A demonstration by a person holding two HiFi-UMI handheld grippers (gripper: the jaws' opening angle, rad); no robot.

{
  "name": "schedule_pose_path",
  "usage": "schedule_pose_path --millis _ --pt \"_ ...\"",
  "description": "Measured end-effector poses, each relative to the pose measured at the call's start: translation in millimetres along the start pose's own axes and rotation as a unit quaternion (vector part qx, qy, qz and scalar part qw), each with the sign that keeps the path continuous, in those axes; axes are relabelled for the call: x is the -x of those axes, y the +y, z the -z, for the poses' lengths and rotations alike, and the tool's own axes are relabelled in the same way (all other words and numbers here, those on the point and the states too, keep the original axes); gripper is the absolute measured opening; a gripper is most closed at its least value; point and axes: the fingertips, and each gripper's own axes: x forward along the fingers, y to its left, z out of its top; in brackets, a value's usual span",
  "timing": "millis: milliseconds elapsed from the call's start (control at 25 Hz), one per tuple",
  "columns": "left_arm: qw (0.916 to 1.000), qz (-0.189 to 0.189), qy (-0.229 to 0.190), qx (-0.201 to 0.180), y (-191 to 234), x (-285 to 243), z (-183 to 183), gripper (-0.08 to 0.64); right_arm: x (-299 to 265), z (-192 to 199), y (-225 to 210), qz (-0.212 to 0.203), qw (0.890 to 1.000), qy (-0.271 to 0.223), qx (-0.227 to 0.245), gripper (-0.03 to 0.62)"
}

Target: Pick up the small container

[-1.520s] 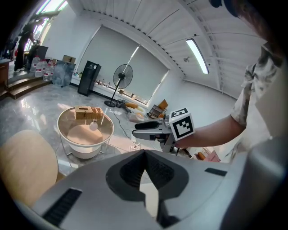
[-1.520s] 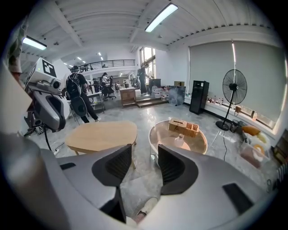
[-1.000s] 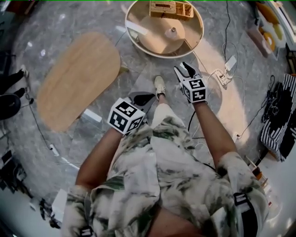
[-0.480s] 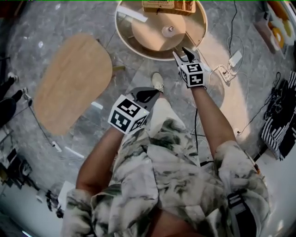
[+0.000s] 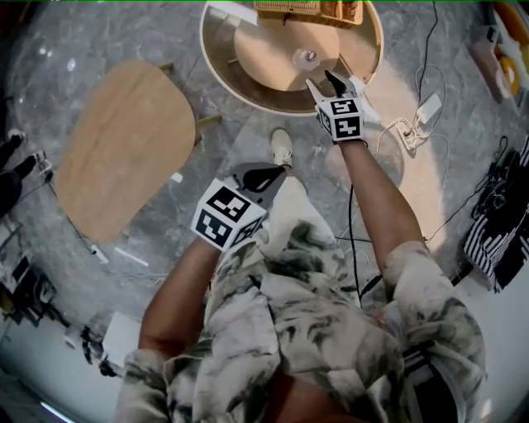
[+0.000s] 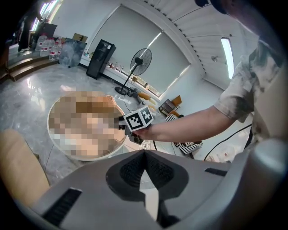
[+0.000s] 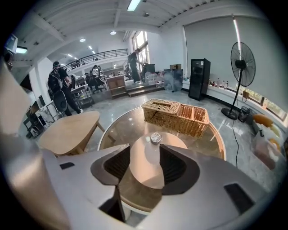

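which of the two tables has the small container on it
The round glass-topped table, which also carries the wicker basket; the small container sits near its middle. The other, the plain wooden table, stands to its left.

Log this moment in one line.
right gripper: opening, empty, aimed at small container on round table | left gripper: shut, empty

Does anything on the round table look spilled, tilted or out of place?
Nothing stands out. The small container sits on the wooden centre of the round table, and the wicker basket stands level near its far edge.
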Motion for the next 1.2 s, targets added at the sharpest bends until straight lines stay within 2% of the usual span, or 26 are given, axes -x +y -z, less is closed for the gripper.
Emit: schedule_pose_path --millis 560,1200 --pt "0.9994 -0.007 0.008 0.033 31 -28 5 0.021 -78 3 -34 0.004 1.000 0.003 0.003 0.251" --pt "0.9973 -0.018 0.005 0.072 49 -29 24 0.021 -104 3 -35 0.024 0.999 -0.018 0.014 0.195"
